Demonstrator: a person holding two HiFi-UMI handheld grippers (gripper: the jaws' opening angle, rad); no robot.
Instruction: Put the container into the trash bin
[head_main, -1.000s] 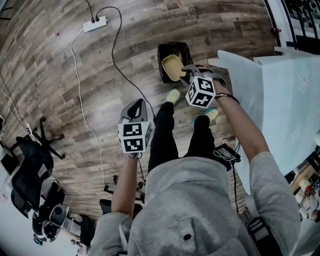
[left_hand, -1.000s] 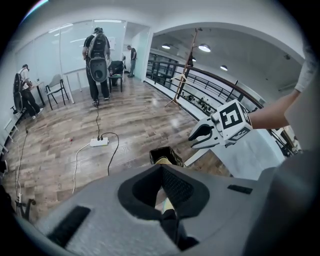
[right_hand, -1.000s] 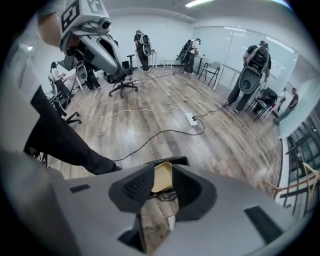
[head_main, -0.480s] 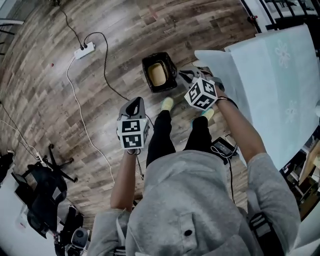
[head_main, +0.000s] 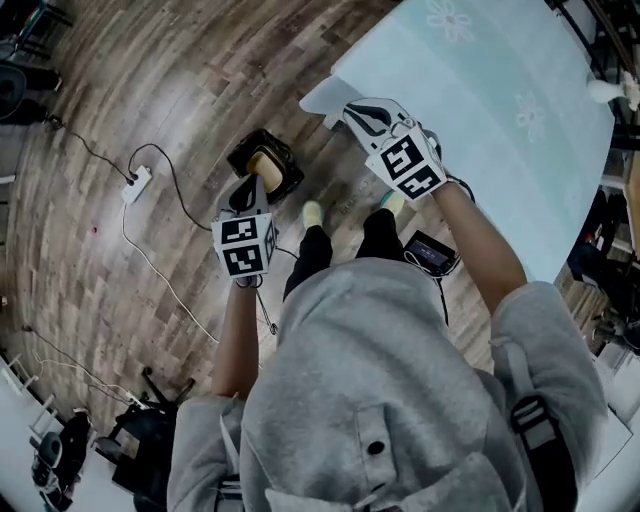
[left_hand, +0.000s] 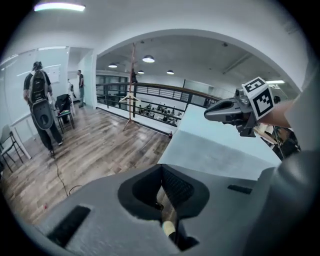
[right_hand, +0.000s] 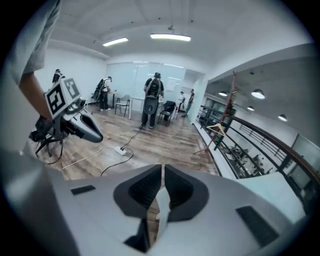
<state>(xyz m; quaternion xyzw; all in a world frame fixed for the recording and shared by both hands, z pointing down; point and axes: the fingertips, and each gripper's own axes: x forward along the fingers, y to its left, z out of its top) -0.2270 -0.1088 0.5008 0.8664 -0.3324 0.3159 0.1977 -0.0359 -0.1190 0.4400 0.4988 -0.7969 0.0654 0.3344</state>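
Observation:
The black trash bin (head_main: 291, 172) stands on the wooden floor by the person's feet. The yellowish container (head_main: 264, 164) lies inside it. My left gripper (head_main: 250, 187) hangs over the bin's near edge, shut and empty (left_hand: 161, 167). My right gripper (head_main: 352, 110) is raised to the right of the bin, near the corner of the table. Its jaws are closing and stand almost together, with nothing between them (right_hand: 162, 167). Each gripper view shows the other gripper in the air: the right gripper (left_hand: 219, 111) and the left gripper (right_hand: 92, 134).
A table with a pale blue cloth (head_main: 500, 90) fills the upper right. A white power strip (head_main: 137, 180) and its cables lie on the floor at left. People (right_hand: 152, 100) stand further back in the room, and a railing (left_hand: 150, 97) runs behind.
The container went from tilted at the bin's mouth in the right gripper to lying inside the bin. The right jaws closed, and both grippers rose away from the bin.

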